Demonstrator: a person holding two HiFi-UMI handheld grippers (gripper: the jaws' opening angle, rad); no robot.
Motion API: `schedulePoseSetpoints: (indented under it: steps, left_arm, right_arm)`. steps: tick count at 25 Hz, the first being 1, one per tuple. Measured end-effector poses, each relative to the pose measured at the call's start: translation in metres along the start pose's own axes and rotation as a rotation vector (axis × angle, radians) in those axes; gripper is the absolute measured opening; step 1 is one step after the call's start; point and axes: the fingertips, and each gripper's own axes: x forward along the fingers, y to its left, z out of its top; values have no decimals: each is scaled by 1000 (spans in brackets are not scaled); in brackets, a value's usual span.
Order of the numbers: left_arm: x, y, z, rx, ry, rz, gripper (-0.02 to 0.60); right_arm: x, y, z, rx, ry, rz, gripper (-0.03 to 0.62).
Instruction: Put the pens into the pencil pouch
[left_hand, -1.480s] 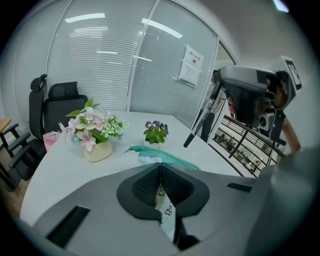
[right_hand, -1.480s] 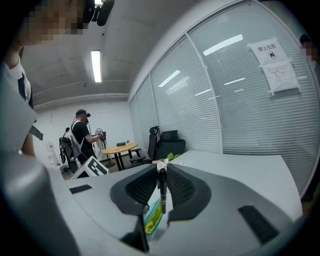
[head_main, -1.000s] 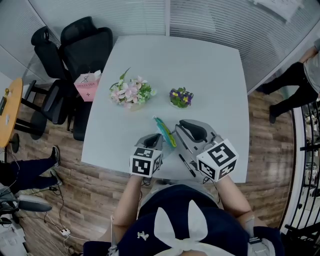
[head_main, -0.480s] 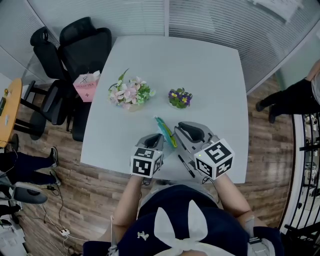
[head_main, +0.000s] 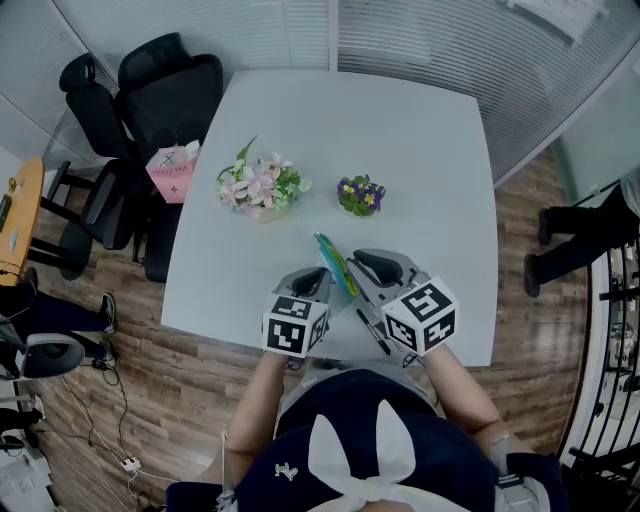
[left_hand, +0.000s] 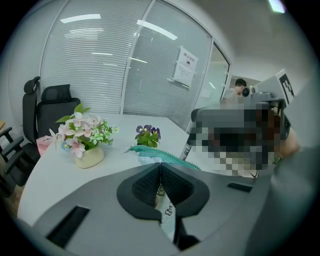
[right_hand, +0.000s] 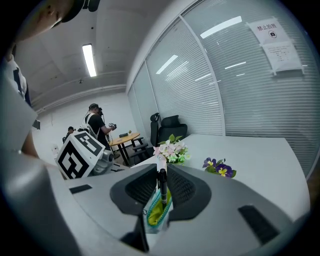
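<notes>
The pencil pouch (head_main: 332, 266) lies on the white table (head_main: 420, 150), its teal zipper open. My left gripper (head_main: 316, 283) is shut on the pouch's near edge; in the left gripper view the pads (left_hand: 150, 182) pinch the white fabric below the zipper (left_hand: 161, 155). My right gripper (head_main: 364, 272) is shut on a black pen (right_hand: 161, 184), held upright between the jaws (right_hand: 161, 176) with its lower end over the pouch's yellow-green lining (right_hand: 157, 212). A second black pen (head_main: 374, 332) lies on the table just in front of the right gripper.
A pot of pink flowers (head_main: 262, 186) and a small pot of purple pansies (head_main: 361, 195) stand beyond the pouch. Black office chairs (head_main: 165, 95) with a pink bag (head_main: 174, 171) are at the table's left. A person's legs (head_main: 580, 235) stand at the far right.
My right gripper has sunk a little with the pen, closer to the pouch. The left gripper has stayed put. The person at the right has walked further off.
</notes>
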Motion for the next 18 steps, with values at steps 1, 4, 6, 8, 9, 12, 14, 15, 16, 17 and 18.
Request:
schedulePoseSetpoints:
  steps: [1, 4, 6, 8, 9, 12, 14, 15, 16, 17, 18]
  left_arm:
    - [0, 0, 0, 0, 0, 0, 24]
    - [0, 0, 0, -1, 1, -2, 23]
    - [0, 0, 0, -1, 0, -4, 23]
    - [0, 0, 0, -2, 0, -6, 24]
    - [1, 0, 0, -2, 1, -7, 23]
    - [3, 0, 0, -1, 4, -9, 24]
    - [4, 0, 0, -2, 6, -13, 23]
    - [4, -1, 0, -3, 6, -15, 25]
    - [4, -1, 0, -3, 7, -17, 25]
    - [5, -1, 0, -2, 8, -19, 24]
    - [5, -2, 0, -1, 9, -20, 23]
  right_arm:
    - [1, 0, -3, 2, 7, 0, 67]
    - [6, -2, -12, 12, 33, 1, 67]
    - [8, -4, -18, 19, 49, 1, 67]
    - [10, -5, -24, 29, 63, 1, 67]
    - [11, -6, -26, 33, 69, 0, 67]
    - [14, -9, -34, 39, 88, -2, 68]
    - [16, -10, -39, 44, 99, -3, 69]
    - [16, -11, -41, 46, 105, -3, 69]
    - [17, -11, -43, 48, 110, -3, 69]
    - [17, -12, -44, 50, 115, -4, 69]
    - [18, -12, -46, 51, 120, -4, 69]
